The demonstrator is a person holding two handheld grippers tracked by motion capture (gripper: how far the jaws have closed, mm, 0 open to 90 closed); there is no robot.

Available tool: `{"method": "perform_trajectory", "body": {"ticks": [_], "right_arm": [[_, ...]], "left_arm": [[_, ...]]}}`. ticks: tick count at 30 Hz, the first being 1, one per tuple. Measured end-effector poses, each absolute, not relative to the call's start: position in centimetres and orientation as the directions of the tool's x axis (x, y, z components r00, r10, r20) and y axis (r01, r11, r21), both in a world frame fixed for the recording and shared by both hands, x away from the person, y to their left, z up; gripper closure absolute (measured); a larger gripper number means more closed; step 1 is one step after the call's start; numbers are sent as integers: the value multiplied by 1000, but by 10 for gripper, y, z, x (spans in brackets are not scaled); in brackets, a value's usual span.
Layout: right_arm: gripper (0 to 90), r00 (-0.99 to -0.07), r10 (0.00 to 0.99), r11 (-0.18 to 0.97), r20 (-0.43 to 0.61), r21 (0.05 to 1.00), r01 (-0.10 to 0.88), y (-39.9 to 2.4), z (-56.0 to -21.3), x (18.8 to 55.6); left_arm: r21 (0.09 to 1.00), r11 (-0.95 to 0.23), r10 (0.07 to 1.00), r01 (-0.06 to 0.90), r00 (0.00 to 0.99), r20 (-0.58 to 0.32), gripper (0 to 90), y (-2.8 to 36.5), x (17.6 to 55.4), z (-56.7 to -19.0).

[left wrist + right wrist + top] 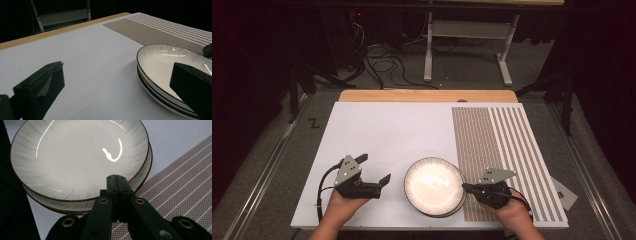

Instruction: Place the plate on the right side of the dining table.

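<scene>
Near the worktop's front edge, two stacked plates (434, 186) sit between two claws.
Left claw (375, 170) hovers beside the stack with jaws spread wide, holding nothing. Right claw (465, 188) has its jaws pressed together, their tips over the top plate's (75, 157) rim; whether they pinch it is unclear. Striped placemat (507, 150) lies along the right edge.

The left gripper (120, 87) holds its two black jaws wide apart, with nothing between them, above the white table (87, 57). Two stacked plates (160, 65) (white, dark-rimmed, faintly ribbed) sit by the right-hand jaw, which overlaps their near rim. Beyond them lies a striped placemat (160, 30), and past the table's wooden edge stands a metal frame (62, 15).
</scene>
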State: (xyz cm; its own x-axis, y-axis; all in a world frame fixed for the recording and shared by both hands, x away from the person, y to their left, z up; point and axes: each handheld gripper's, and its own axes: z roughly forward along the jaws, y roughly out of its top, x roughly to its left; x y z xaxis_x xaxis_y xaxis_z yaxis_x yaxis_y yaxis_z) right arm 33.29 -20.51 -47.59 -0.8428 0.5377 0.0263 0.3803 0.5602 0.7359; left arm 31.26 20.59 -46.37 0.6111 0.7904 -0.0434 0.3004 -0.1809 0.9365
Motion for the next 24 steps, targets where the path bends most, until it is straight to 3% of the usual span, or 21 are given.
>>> {"method": "perform_trajectory", "body": {"ticks": [24], "right_arm": [[900,-853,521,575,21,730,369,-189,-481,336]], "left_arm": [[938,-177,791,297,610,-44,3,206,312,-463]]}}
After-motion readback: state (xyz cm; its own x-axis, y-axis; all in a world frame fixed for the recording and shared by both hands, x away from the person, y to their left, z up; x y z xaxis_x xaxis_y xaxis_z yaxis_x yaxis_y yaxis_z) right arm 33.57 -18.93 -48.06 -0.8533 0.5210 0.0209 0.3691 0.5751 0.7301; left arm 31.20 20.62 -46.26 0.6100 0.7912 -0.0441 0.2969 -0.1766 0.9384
